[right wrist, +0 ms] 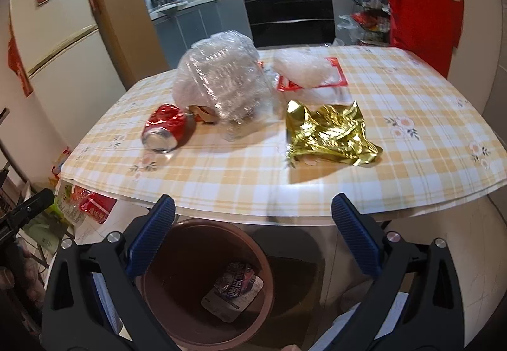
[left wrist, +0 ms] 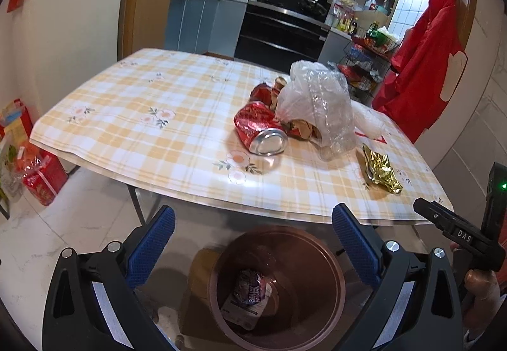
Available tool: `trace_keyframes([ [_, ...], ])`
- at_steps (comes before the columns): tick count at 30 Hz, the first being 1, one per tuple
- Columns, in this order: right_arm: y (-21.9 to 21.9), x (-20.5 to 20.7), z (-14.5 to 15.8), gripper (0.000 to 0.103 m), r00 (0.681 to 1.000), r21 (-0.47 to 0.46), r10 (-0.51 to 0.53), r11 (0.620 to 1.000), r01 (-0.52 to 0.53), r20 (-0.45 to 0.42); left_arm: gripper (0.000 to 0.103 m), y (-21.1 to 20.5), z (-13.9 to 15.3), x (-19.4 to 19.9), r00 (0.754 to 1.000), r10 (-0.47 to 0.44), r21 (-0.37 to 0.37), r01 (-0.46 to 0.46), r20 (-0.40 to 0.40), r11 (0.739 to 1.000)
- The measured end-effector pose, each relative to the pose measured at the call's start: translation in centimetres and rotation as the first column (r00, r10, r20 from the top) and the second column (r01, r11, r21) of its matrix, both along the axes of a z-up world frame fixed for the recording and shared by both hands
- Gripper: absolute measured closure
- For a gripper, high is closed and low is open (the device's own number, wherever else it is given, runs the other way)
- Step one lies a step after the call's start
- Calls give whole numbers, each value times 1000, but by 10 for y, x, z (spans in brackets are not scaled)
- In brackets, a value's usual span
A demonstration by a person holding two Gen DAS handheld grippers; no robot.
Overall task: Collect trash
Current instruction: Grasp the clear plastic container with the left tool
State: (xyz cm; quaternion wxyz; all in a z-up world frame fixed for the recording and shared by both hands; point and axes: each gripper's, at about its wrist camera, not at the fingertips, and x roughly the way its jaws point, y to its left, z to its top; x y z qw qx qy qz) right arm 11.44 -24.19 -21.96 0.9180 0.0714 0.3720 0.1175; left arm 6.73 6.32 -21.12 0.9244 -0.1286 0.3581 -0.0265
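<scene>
Trash on table (right wrist: 221, 179): one can (right wrist: 164, 129), one gold wrapper (right wrist: 329, 135) (crumpled); both grippers (left wrist: 253, 243) (right wrist: 253, 240) gape empty.

My gripper (left wrist: 253, 240) hangs with both blue pads spread wide and nothing between them, over the brown bin (left wrist: 276, 287) below the table (left wrist: 133, 116) edge. A wrapper (left wrist: 248, 295) lies in the bin. On the table a crushed red can (left wrist: 259, 130) touches a clear bag (left wrist: 317, 107); a gold wrapper (left wrist: 381, 172) lies apart, near the right edge.
</scene>
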Motion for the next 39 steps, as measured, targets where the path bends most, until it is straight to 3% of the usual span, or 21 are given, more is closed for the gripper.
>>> trace_keyframes([
  [10,-14,17,-22,5,997,-29,-70,997,69,-36,16,-15,-11,30,997,-53,-21,52,-62,998],
  [17,-18,27,-24,5,1000,-31,-18,999,18,-11,26,-37,-4,64,987,-152,-54,149,-54,987],
  [24,-27,49,-26,5,1000,27,-20,999,20,-17,36,-63,12,137,957,-290,-152,285,-8,946],
  [28,-36,62,-33,5,998,34,-28,999,30,-50,43,-87,13,191,937,-350,-128,347,2,929],
  [32,-43,76,-37,5,997,2,-32,999,32,-64,50,-98,4,238,936,-352,-128,348,-8,929],
  [36,-51,86,-40,5,997,-7,-33,999,33,-68,50,-93,0,272,962,-274,-128,273,12,953],
  [39,-57,94,-41,5,997,-8,-42,999,41,-66,50,-88,-4,285,965,-261,-154,261,20,953],
])
